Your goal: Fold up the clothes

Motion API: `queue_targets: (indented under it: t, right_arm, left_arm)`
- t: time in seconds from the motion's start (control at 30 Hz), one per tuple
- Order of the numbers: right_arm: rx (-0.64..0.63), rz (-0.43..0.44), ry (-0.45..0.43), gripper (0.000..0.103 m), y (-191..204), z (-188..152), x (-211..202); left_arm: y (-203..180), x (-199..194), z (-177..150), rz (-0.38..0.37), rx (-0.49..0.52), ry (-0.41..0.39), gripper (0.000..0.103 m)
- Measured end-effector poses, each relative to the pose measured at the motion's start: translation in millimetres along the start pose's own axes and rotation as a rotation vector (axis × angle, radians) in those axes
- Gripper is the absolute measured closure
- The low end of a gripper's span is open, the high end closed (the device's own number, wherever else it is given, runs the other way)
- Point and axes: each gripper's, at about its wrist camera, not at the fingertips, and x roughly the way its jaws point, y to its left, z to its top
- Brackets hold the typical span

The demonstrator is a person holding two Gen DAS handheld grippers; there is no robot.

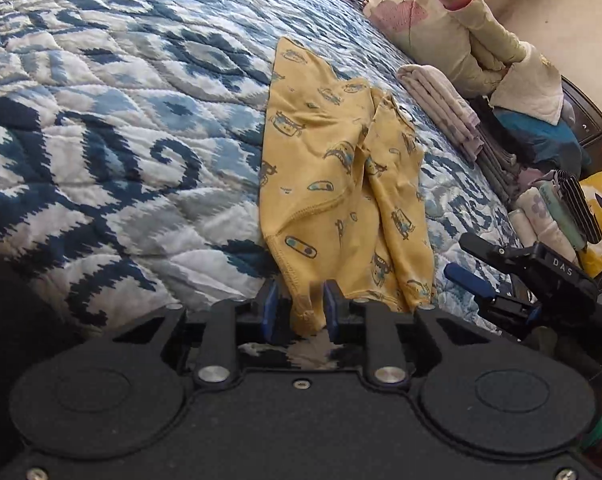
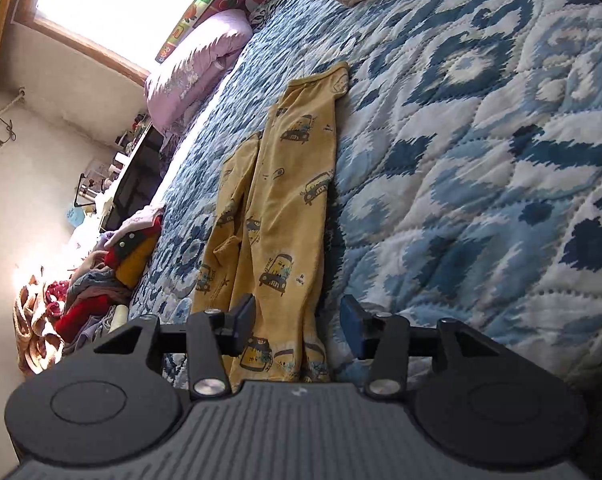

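Yellow garment (image 1: pixel 333 184) with small car prints lies stretched along the blue and white quilt (image 1: pixel 101 120) of the bed, already doubled lengthwise, its far end pointing away from both cameras. Near the edge of the bed, folded clothes (image 1: pixel 453 116) wait in a stack.

Left claw (image 1: pixel 301 312) has a bunched corner of the near hem between its blue pads (image 1: pixel 269 308). The cloth fills much of the gap and the right pad seems to touch it, but I cannot tell if the pads really press — the corner may only rest there. Right claw (image 2: pixel 297 320) stands with its fingers apart, one on each side of the near end of the garment, and neither finger touches the cloth; in the left wrist view it appears just beside the hem, at the right.

I judge that the step in hand is to take the near end at two corners and carry it over to the far end. To do this well, both claws should bite only the hem, all layers together, and not the quilt below. The right claw needs to close on its corner before any lift. Then both hands should rise evenly and travel together — if one goes ahead, the fold becomes crooked. The wrinkled ridge in the middle of the garment may need smoothing after the end is laid down.
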Motion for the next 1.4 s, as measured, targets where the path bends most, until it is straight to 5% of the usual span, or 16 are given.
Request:
queue_targets:
  t: [0.13,0.4,0.6,0.8,0.93,1.0,1.1,1.27,1.37,1.4]
  right_arm:
    - [0.016,-0.001,-0.089,0.047,-9,11,-1]
    - [-0.050,-0.068,-0.116,0.047,-19,66,62]
    - [-0.017,-0.003,-0.107,0.046,-31,108,99]
    - [-0.088,0.036,-0.048,0.045,-22,138,139]
    - [-0.152,0.059,-0.015,0.046,-13,149,162]
    - [-0.178,0.066,0.002,0.051,-9,153,170]
    - [-0.215,0.043,0.029,0.087,-1,152,176]
    - [-0.316,0.043,-0.089,0.091,33,150,150]
    - [-0.358,-0.043,-0.138,0.074,42,152,156]
    - [-0.334,-0.065,-0.107,0.043,36,154,164]
  left_arm:
    - [7,12,33,-0.012,-0.014,-0.050,0.069]
    - [37,83,106,-0.037,-0.104,-0.059,0.063]
    - [56,135,158,-0.220,-0.192,-0.052,0.063]
    - [53,179,190,-0.314,-0.163,-0.018,0.083]
    - [40,183,193,-0.322,-0.077,0.003,0.083]
    - [36,184,194,-0.308,-0.052,-0.003,0.091]
    - [23,175,193,-0.260,0.038,-0.050,0.097]
    - [20,140,209,-0.195,0.122,-0.214,0.097]
    - [35,157,211,-0.101,0.067,-0.180,0.082]
    - [40,163,210,-0.077,0.045,-0.164,0.072]
